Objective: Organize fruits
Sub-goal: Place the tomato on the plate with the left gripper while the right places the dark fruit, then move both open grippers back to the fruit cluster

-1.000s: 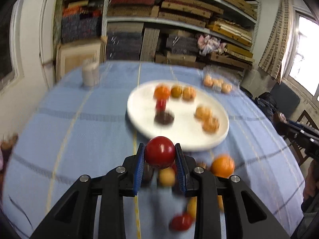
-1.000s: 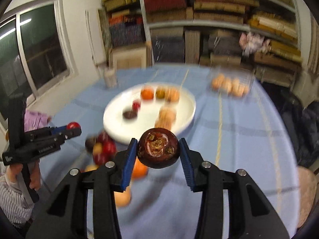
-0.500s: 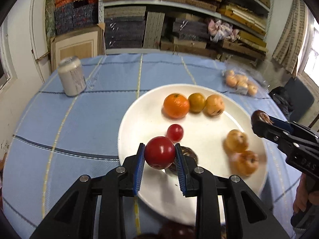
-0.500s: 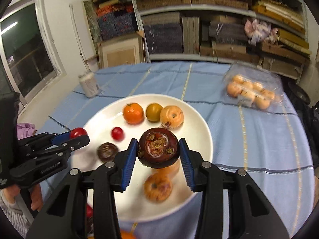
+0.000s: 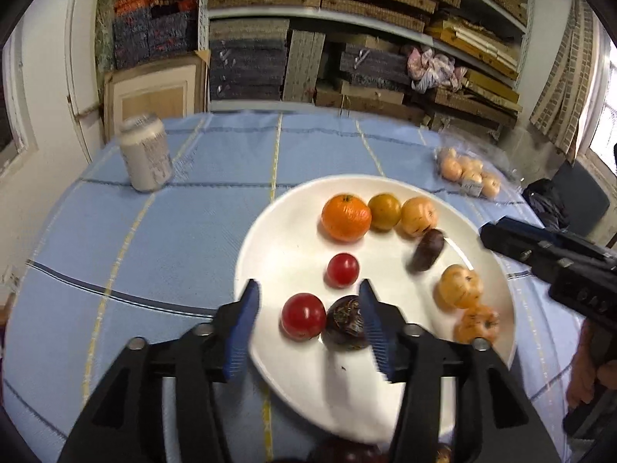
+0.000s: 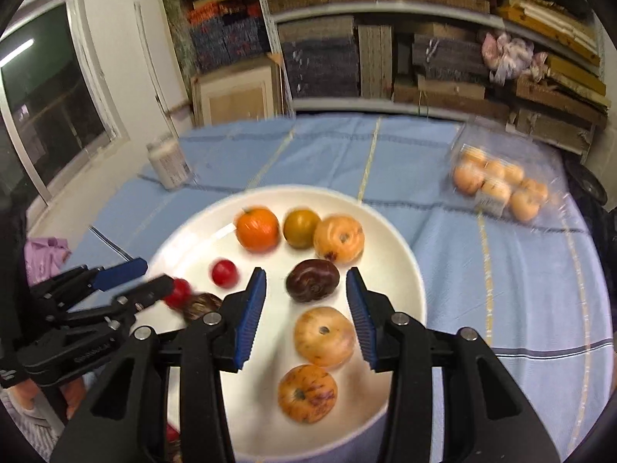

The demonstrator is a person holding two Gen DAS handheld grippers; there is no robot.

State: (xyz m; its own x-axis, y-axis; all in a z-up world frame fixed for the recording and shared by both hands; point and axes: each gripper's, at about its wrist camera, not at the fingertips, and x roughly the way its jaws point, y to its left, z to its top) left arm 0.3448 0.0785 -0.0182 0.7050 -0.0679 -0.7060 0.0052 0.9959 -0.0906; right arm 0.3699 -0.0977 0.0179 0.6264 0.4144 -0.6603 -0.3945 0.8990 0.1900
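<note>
While both grippers hang over the white plate [image 5: 270, 239], neither one holds any fruit: the left gripper [image 5: 308, 320] has its blue-padded jaws spread wide above the plate's near-left part, and between them, resting on the plate, lie a red fruit [image 5: 303, 316] and a dark wrinkled fruit [image 5: 344, 322] that touch each other. The right gripper [image 6: 306, 310] likewise stands with jaws parted over the plate's middle, a dark purple fruit [image 6: 312, 280] lying on the plate in the gap just ahead of the fingertips, clear of both pads. Farther back on the plate a row of three runs across: an orange [image 5: 346, 217], a yellow-brown fruit [image 5: 384, 211] and a pale speckled orange fruit [image 5: 418, 216], each touching the next. A small red fruit [image 5: 343, 269] sits alone near the plate's centre, and two more speckled orange fruits [image 6: 324, 336] [image 6: 307, 393] lie toward the plate's near-right edge. Beyond the plate, on the blue tablecloth [image 5: 154, 231], a can [image 5: 145, 153] stands upright to the far left, and a clear pack of orange fruits [image 6: 499, 187] lies to the far right.
</note>
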